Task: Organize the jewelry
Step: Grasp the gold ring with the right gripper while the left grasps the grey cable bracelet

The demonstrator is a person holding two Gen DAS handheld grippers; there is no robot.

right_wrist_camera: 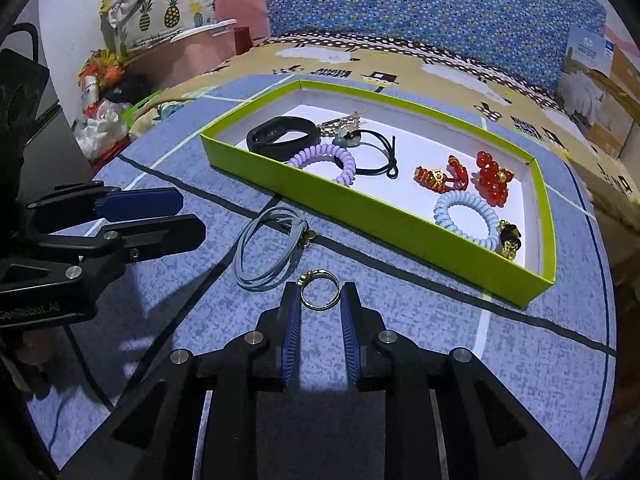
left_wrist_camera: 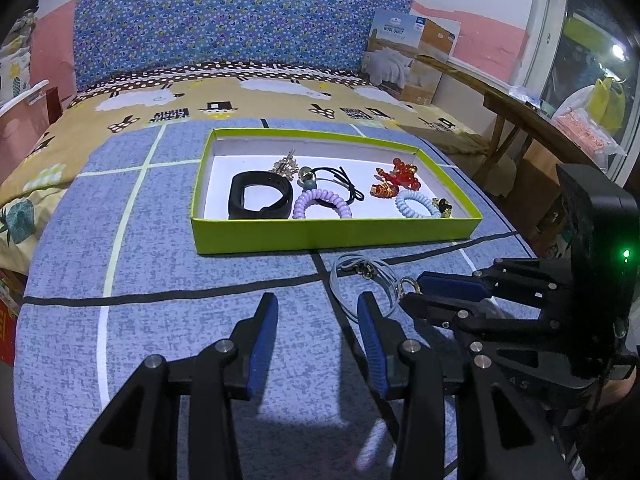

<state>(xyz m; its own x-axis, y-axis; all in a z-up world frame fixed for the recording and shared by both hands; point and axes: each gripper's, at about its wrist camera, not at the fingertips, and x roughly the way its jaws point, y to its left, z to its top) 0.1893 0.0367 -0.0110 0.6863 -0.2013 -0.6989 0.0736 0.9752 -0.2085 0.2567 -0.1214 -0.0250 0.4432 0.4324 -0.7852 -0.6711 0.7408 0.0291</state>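
Only the right wrist view shows the gold ring [right_wrist_camera: 319, 290] whole.

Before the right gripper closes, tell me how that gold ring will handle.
The gold ring lies flat on the blue cloth between the right gripper pads, so a pinch across it should find it stiff. It looks thin, smooth metal, probably light and apt to slip or flip up. Dropped on edge, it would likely roll.

quilt box [right_wrist_camera: 600, 92] cropped, label unreadable
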